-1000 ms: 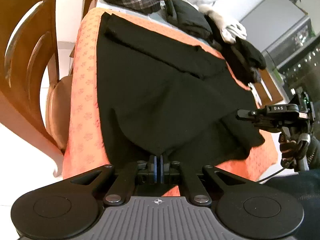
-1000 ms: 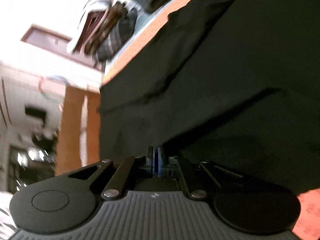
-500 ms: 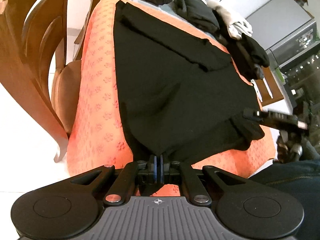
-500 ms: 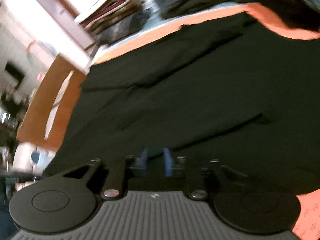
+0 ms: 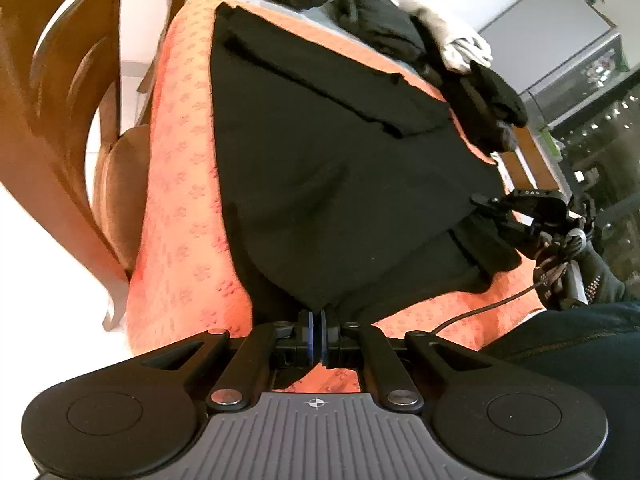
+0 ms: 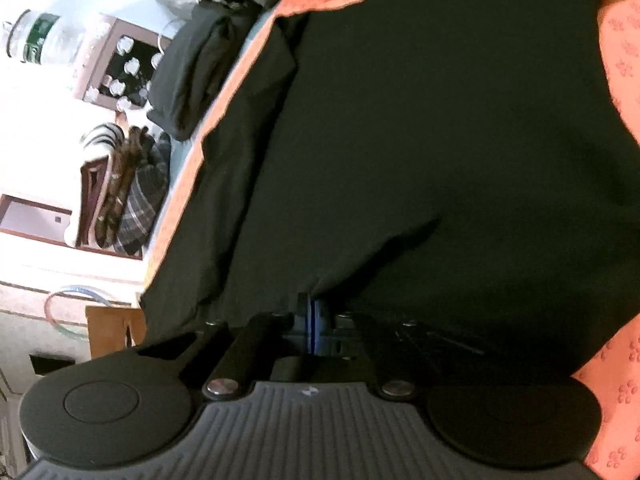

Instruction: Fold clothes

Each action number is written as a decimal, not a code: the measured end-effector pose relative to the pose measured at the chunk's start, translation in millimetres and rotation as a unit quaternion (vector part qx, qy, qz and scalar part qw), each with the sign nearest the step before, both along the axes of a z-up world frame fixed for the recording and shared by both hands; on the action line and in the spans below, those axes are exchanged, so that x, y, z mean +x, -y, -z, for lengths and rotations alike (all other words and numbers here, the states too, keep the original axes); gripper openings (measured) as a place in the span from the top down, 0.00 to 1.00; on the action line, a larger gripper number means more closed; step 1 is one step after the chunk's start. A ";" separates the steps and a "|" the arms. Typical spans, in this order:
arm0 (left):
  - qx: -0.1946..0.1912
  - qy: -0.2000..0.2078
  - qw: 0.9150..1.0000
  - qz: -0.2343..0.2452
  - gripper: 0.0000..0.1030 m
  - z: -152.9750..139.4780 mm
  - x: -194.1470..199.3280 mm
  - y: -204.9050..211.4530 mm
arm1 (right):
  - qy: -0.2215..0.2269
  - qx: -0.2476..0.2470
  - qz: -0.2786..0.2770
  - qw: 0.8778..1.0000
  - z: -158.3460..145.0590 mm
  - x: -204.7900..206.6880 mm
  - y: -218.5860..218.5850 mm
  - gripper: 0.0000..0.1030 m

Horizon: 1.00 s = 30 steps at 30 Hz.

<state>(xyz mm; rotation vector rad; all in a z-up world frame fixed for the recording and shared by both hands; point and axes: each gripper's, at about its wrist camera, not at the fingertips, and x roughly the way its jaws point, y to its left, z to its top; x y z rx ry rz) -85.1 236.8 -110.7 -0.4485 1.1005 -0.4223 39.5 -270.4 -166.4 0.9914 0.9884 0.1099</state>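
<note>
My left gripper (image 5: 316, 322) is clamped on the near hem of the black garment (image 5: 320, 152), which spreads away from my jaws across the orange tablecloth (image 5: 180, 168). My right gripper (image 6: 311, 312) has just been closing and now pinches the same cloth at its other near corner; a fold bunches right at the pads. The risk I see: both bites look thin, taken at the very edge, so a quick lift could slip the cloth out. If one hand leads, the fold lands skewed. The far end lies just beside the pile of dark clothes (image 5: 404, 36), which could snag.
</note>
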 end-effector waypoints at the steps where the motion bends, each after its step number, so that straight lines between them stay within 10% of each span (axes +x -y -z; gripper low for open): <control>1: 0.001 0.002 1.000 0.004 0.94 -1.5 0.9 2.7 | 0.007 0.003 0.003 1.000 -4.7 -3.6 3.6 0.98; 11: 0.065 0.020 0.995 0.074 0.87 2.5 -4.4 21.7 | 0.004 -0.047 -0.025 0.999 -27.0 -43.1 28.4 0.98; 20: 0.027 0.099 0.995 -0.015 0.54 -23.4 6.4 -10.7 | 0.009 -0.130 -0.063 0.990 -25.7 -44.3 7.0 0.74; 27: 0.111 0.101 0.989 0.012 0.55 2.7 37.7 16.0 | 0.018 -0.162 -0.092 0.982 -33.9 -47.1 0.7 0.68; 30: 0.157 0.101 0.982 0.032 0.77 10.2 45.9 30.4 | 0.026 -0.178 -0.105 0.978 -39.0 -48.2 -2.3 0.66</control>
